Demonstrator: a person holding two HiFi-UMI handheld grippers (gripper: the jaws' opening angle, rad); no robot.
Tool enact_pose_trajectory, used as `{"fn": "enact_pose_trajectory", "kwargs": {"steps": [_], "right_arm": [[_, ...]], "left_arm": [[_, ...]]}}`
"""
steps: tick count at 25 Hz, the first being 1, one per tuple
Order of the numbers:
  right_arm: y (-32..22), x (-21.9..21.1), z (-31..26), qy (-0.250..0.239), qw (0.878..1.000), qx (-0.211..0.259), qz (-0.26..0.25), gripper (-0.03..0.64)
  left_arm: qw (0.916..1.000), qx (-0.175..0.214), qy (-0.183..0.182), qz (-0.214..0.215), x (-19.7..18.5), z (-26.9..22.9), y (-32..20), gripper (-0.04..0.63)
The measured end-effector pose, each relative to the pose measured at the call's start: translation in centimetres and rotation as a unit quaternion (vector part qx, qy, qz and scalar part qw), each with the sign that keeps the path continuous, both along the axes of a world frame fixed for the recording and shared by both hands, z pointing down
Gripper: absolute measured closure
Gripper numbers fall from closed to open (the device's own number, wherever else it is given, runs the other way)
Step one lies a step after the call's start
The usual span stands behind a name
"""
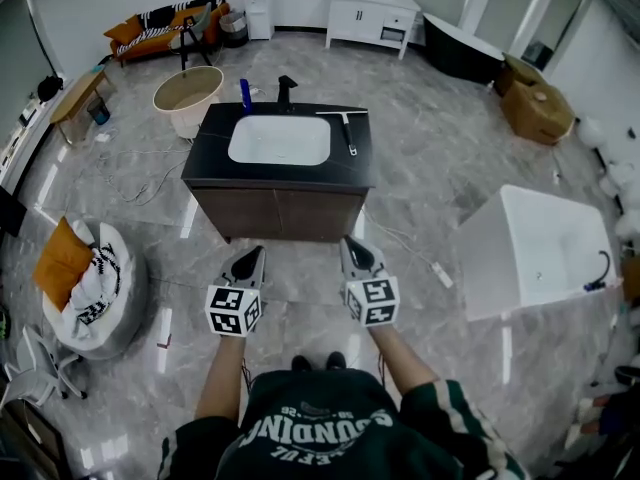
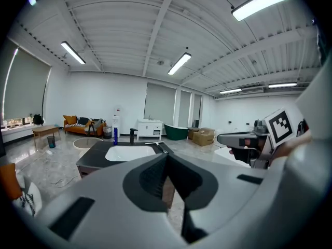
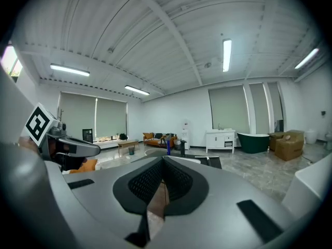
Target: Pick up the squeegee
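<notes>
The left forearm (image 1: pixel 222 373) and right forearm (image 1: pixel 398 353) reach forward side by side. The left gripper (image 1: pixel 256 254) and right gripper (image 1: pixel 349 243) are near each other but apart, pointing ahead and tilted slightly down. Each gripper's jaws are pressed together with nothing between them.

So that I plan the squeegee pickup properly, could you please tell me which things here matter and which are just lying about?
Job: squeegee, vanity counter it lies on, left gripper, right gripper.
Lying about: blue bottle, faucet, round tub, cardboard boxes, sofa.
</notes>
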State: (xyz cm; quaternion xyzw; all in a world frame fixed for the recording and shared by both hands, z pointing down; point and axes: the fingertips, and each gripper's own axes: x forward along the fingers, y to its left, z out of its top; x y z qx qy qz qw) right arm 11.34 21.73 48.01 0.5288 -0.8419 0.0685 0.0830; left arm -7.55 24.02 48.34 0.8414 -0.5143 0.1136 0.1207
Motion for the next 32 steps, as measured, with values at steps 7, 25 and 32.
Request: {"fn": "enact_pose_trajectory", "kwargs": {"steps": [7, 25, 32], "right_arm": [[0.4, -1.0, 1.0, -0.008, 1.0, -0.01, 0.007, 0.615], [0.1, -2.9, 2.2, -0.012, 0.999, -0.005, 0.03, 0.615], [-2.2, -3.0, 3.2, -0.02, 0.999, -0.011, 0.035, 0.615]], "left_arm": [[1.0, 0.002, 0.002, 0.005, -1.3, 0.4, 0.1, 0.594], [0.9999, 0.009, 0.008, 0.006, -4.7, 1.7, 0.1, 0.594], [1.0, 0.0, 0.008, 0.004, -5.3, 3.2, -1.3, 0.594]]}}
